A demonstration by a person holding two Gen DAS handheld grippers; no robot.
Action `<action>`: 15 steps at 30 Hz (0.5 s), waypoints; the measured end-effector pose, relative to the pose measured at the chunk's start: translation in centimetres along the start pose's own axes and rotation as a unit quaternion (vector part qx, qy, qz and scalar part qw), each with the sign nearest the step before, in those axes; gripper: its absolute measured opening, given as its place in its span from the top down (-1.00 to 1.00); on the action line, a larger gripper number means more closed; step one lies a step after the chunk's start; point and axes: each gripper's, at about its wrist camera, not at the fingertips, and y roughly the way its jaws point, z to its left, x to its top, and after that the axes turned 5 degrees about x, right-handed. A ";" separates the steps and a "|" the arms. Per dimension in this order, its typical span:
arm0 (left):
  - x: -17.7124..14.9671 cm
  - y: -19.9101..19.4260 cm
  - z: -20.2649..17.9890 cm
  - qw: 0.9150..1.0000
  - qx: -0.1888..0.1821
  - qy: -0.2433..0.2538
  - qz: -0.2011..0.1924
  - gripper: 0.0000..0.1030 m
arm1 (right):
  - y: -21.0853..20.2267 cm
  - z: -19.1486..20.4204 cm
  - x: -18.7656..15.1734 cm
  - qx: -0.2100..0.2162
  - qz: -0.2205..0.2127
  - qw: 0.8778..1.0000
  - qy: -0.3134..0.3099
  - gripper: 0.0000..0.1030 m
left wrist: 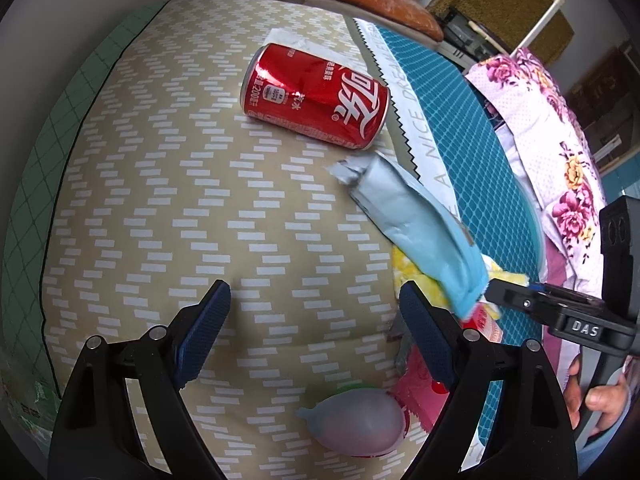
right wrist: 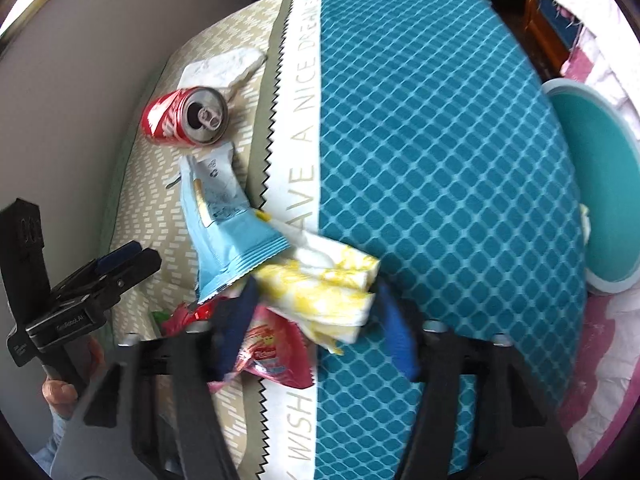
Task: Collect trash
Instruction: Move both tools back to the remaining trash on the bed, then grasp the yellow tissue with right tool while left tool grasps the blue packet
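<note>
Two patterned cushions fill both views: a beige one (left wrist: 180,200) under the left gripper (left wrist: 316,320) and a teal diamond one (right wrist: 440,160) ahead and right of the right gripper (right wrist: 316,312). A teal round basin (right wrist: 592,188) sits far right of the right jaws, past the teal cushion; its inside looks bare. A floral cloth (left wrist: 552,152) lies beyond the teal cushion. Straight ahead of the left jaws lies a red can (left wrist: 316,100) on its side, its opened top facing the right camera. Nearer, a blue wrapper (left wrist: 408,216) slants toward the right jaws. The left jaws stand wide apart over bare beige fabric. The right jaws flank a yellow-and-white napkin (right wrist: 328,292); motion blur hides whether the pads press it. A pink snack packet (right wrist: 276,356) lies beneath.
</note>
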 end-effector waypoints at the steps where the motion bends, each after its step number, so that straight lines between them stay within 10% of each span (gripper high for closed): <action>1: 0.1 0.1 -0.1 1.000 0.000 0.001 0.001 -0.68 | -0.1 0.0 -0.2 0.000 -0.005 1.000 0.000 0.57; 15: 0.4 0.5 -2.3 1.000 0.015 0.008 0.004 -0.68 | -4.9 -4.3 -2.4 0.012 -0.051 0.998 0.038 0.83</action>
